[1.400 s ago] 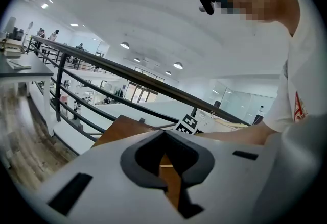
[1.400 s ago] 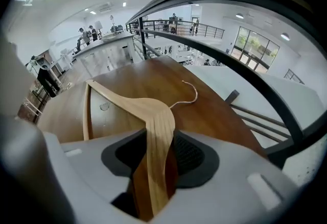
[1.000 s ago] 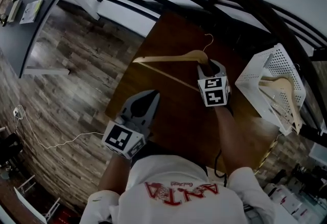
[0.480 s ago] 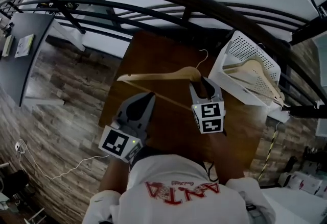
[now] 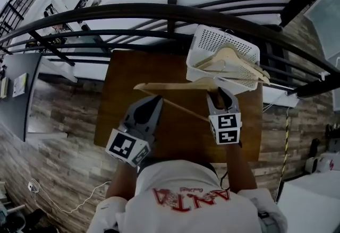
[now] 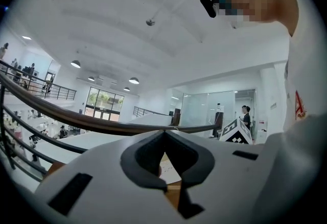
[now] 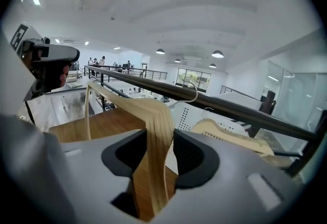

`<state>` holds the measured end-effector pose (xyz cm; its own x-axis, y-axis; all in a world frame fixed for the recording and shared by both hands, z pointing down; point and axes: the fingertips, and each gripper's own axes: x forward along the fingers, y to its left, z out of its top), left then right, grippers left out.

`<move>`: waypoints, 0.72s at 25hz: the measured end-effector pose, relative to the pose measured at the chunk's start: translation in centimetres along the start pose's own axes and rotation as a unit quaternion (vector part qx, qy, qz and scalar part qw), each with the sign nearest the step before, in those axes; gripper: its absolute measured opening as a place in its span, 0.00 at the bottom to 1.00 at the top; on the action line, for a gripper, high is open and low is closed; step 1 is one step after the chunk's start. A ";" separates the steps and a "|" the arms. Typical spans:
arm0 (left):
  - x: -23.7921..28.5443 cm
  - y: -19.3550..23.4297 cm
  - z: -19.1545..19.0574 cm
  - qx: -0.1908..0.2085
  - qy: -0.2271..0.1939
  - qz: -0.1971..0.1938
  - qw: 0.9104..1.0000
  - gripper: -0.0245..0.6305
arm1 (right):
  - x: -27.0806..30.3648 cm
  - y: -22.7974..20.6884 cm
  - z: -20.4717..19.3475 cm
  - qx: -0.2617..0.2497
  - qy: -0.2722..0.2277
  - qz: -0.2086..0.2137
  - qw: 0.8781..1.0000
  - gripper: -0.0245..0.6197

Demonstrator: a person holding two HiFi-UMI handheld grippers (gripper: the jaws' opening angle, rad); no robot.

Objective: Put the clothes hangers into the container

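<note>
Left gripper: jaws together, empty, over table near edge.
Right gripper: clamped on hanger arm, close by the neck.
Hanger: lifted off table, just short of basket.
Handling: stiff, light, smooth wood; likely swings, so grip near neck.
Basket: far corner, second hanger inside.

right gripper: carries the wooden hanger from the table's middle up to the white basket | hanger: hook end now at the basket's near rim, earlier well apart | left gripper: shifts further in over the table
</note>
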<state>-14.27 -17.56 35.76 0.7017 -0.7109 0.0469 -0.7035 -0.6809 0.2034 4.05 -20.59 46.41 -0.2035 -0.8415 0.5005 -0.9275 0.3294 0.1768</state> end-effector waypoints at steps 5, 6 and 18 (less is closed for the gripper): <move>3.3 -4.5 -0.1 0.006 0.008 -0.035 0.999 0.05 | -3.8 -6.2 -2.7 0.019 0.005 -0.050 0.999 0.29; 3.8 -5.2 -0.3 0.004 0.010 -0.041 0.999 0.05 | -4.4 -7.3 -3.1 0.021 0.006 -0.059 0.998 0.29; 7.5 -9.1 -1.5 -0.014 0.010 -0.071 0.997 0.05 | -8.4 -23.3 1.3 -0.087 0.017 -0.184 0.979 0.29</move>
<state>-2.47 -16.44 35.76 0.7963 -0.6039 0.0359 -0.5939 -0.7692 0.2357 26.91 -21.77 36.98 0.1484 -0.9027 0.4038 -0.8683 0.0766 0.4902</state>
